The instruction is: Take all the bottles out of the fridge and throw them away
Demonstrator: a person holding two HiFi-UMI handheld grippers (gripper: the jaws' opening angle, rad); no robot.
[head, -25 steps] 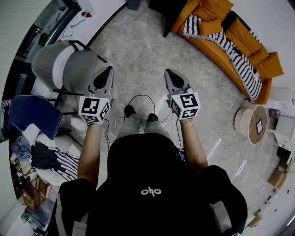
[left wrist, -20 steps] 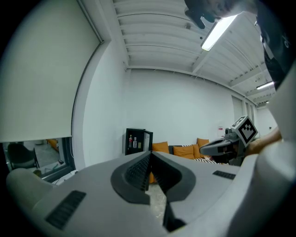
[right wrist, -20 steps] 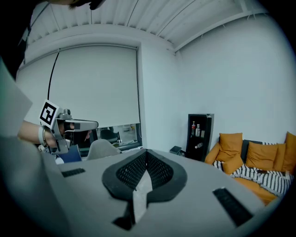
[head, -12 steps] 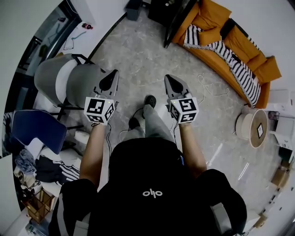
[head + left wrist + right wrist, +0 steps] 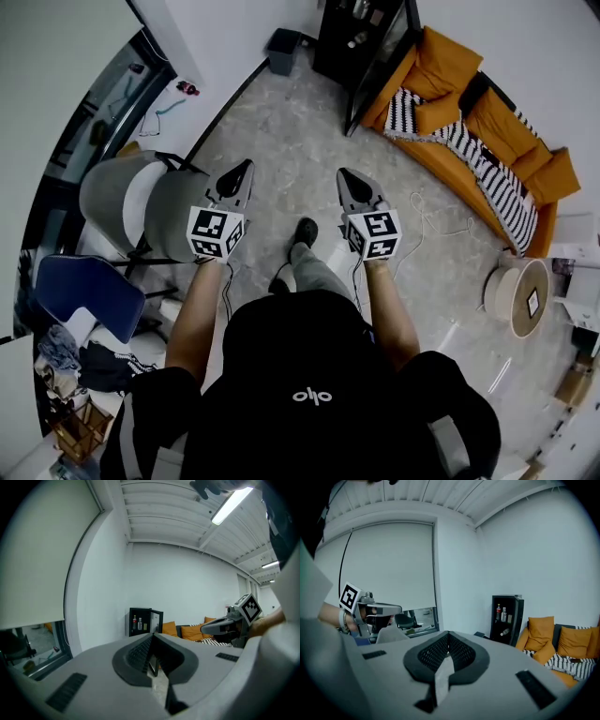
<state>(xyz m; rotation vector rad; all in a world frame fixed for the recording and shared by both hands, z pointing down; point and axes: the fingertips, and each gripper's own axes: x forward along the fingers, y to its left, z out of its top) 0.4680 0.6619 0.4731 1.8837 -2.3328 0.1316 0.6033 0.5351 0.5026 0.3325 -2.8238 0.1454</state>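
Head view: left gripper (image 5: 245, 169), right gripper (image 5: 344, 175), jaws together; fridge (image 5: 334, 45) open.

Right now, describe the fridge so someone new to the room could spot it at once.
Find the long orange fabric sofa against the far wall. At its left end in the head view stands the black upright fridge, its door swung open. Unlike the low dark grey bin beside it, it is taller and shows upright bottles on its shelves.

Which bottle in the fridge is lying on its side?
The lone bottle lower down in the fridge. The other bottles stand upright in a row above it.
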